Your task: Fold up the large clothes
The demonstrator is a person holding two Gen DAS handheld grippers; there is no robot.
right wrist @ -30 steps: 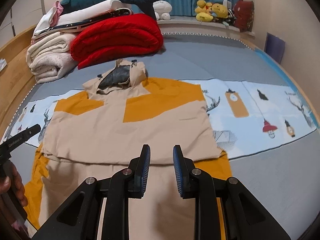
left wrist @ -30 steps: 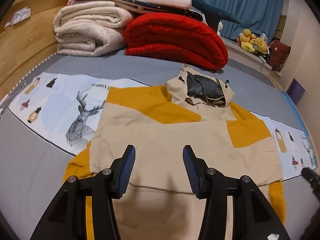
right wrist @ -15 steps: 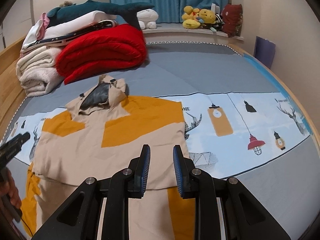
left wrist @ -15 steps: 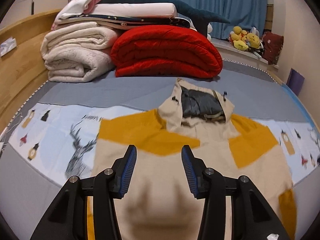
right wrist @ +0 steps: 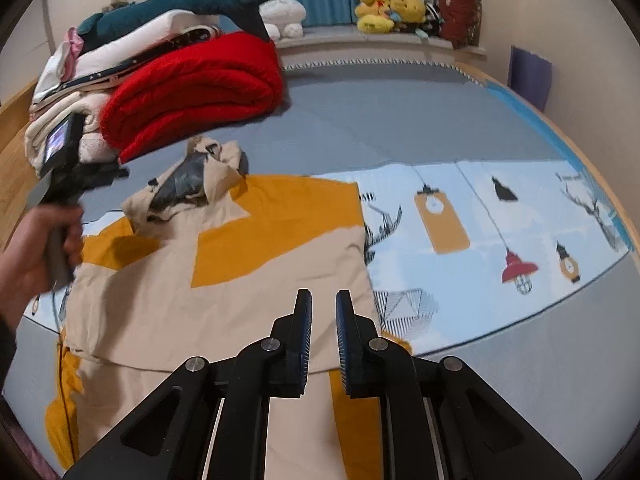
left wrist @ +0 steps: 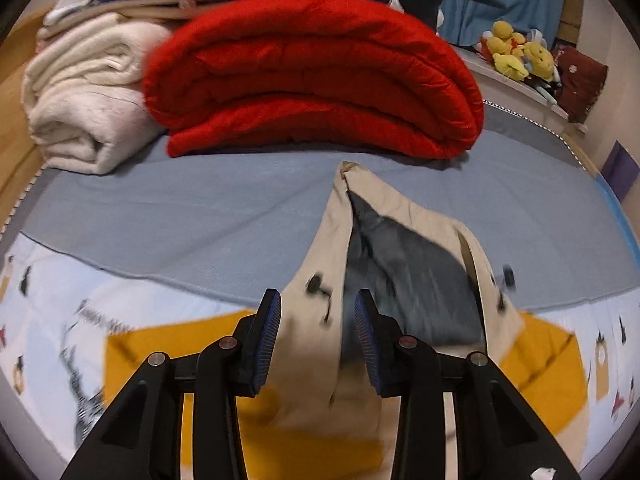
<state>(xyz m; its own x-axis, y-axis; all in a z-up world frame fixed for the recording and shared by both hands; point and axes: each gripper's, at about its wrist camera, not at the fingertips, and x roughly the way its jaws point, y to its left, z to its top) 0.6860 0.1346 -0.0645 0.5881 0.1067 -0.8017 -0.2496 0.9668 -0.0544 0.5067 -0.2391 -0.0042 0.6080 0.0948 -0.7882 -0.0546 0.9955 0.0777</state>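
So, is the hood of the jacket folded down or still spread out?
Spread out: the hood lies open above the collar, grey lining showing.

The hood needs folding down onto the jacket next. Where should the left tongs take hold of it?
Best on the hood's beige left rim, beside the grey lining. That edge stands raised off the bed, so the closing left tongs, nothing gripped yet, can straddle it from the jacket side.

The left gripper [left wrist: 316,334] hangs over the beige hood [left wrist: 400,264] of the jacket on the bed [left wrist: 200,208], its jaws closing, nothing yet pinched; a red quilt [left wrist: 312,76] lies beyond.
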